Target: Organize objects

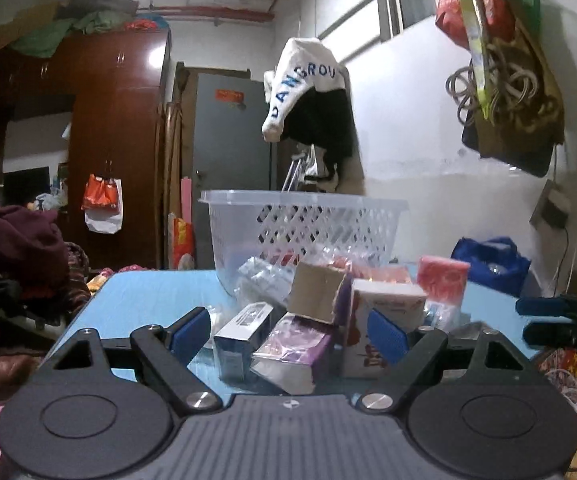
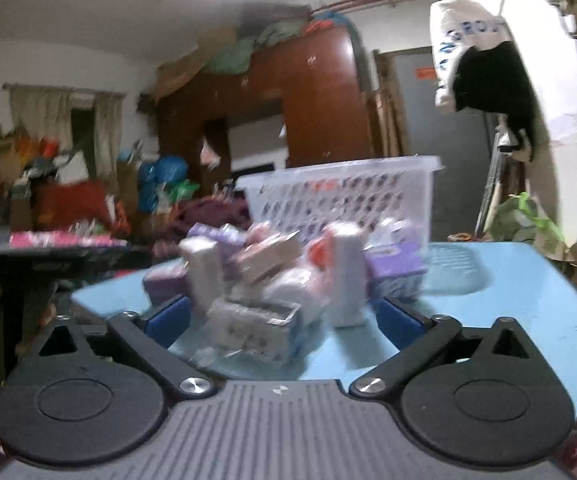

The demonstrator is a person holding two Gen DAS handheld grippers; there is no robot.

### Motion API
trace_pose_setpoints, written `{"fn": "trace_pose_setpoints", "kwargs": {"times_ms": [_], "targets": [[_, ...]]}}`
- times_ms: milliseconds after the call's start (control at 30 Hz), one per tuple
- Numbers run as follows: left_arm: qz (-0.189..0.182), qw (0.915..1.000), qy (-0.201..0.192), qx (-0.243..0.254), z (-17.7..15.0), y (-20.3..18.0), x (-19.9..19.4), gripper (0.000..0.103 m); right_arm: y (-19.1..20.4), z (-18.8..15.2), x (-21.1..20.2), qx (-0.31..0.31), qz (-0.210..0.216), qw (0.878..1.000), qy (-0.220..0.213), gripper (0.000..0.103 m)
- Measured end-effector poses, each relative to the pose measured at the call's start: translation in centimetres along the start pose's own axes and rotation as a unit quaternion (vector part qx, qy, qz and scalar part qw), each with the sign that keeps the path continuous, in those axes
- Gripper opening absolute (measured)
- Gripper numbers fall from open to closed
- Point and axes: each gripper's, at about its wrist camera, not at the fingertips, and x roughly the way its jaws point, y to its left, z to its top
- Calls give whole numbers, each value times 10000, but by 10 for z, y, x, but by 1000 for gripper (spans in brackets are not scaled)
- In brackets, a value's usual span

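Note:
A pile of small boxes and plastic packets lies on a light blue table (image 1: pixel 136 300). In the left wrist view I see a purple box (image 1: pixel 292 352), a white and blue box (image 1: pixel 240 340), a white box with red print (image 1: pixel 384 316), a torn cardboard box (image 1: pixel 316 292) and a pink packet (image 1: pixel 442 280). A clear plastic basket (image 1: pixel 308 224) stands behind the pile. My left gripper (image 1: pixel 288 332) is open, low at the front of the pile. My right gripper (image 2: pixel 284 318) is open before the blurred pile (image 2: pixel 280 272) and basket (image 2: pixel 340 196); its fingers (image 1: pixel 548 316) show at the right in the left wrist view.
A brown wardrobe (image 1: pixel 108 140) and grey door (image 1: pixel 228 140) stand behind the table. Clothes (image 1: pixel 312 92) hang over the basket. Bags (image 1: pixel 504 72) hang on the right wall. A blue bag (image 1: pixel 492 260) sits at the table's far right. Heaped clothes (image 1: pixel 12 256) lie to the left.

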Motion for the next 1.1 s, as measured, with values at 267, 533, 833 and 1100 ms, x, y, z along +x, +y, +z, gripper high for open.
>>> {"fn": "trace_pose_setpoints", "kwargs": {"times_ms": [267, 533, 833, 1100], "targets": [[-70, 9998, 9, -198, -5, 3, 5, 88, 27, -8, 19, -101, 13, 9997, 233, 89], [-174, 9984, 42, -538, 12, 1, 41, 87, 38, -17, 28, -294, -230, 9990, 255, 75], [-168, 9960, 209, -849, 13, 2, 57, 87, 34, -17, 20, -254, -261, 9991, 228, 75], [80, 9974, -66, -707, 7, 11, 29, 84, 35, -17, 20, -324, -252, 9989, 232, 75]]}}
